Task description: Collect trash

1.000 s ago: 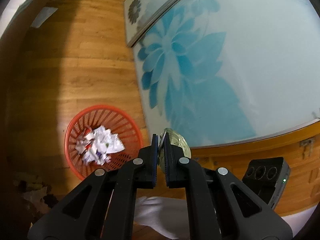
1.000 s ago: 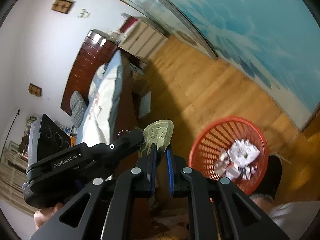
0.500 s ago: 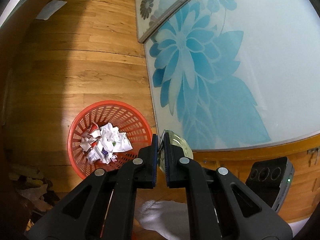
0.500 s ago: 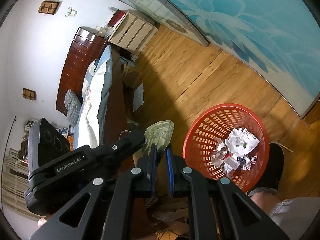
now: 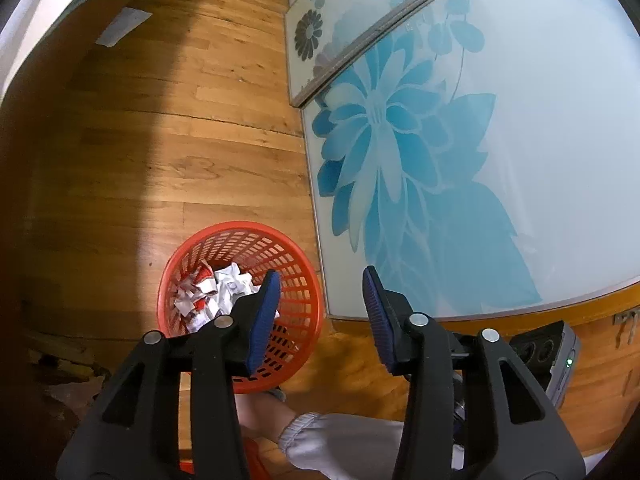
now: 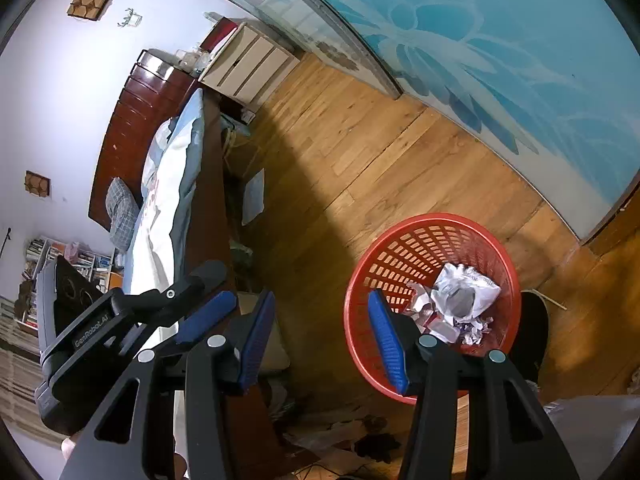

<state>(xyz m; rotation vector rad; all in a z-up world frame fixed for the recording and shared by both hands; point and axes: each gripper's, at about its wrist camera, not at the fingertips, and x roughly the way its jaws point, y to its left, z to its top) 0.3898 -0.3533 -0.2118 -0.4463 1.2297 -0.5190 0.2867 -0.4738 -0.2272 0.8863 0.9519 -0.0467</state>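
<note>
A red plastic basket (image 5: 296,312) stands on the wooden floor and holds crumpled white and red paper trash (image 5: 216,296). It also shows in the right wrist view (image 6: 424,240), with crumpled wrappers (image 6: 464,296) inside. My left gripper (image 5: 320,316) is open and empty, held above the basket's right rim. My right gripper (image 6: 320,340) is open and empty, above the basket's left rim. The left gripper (image 6: 200,312) shows beside it, open. The greenish wrapper held earlier is not in view.
A frosted glass door with a blue flower print (image 5: 440,152) runs along the right. A bed (image 6: 168,200) and a white drawer unit (image 6: 252,64) lie further off. A paper sheet (image 6: 254,196) lies on the floor. My leg (image 5: 340,440) is below the grippers.
Both grippers were shut on a greenish wrapper; both have opened and the wrapper is gone from them. The basket sits closer under the grippers.
</note>
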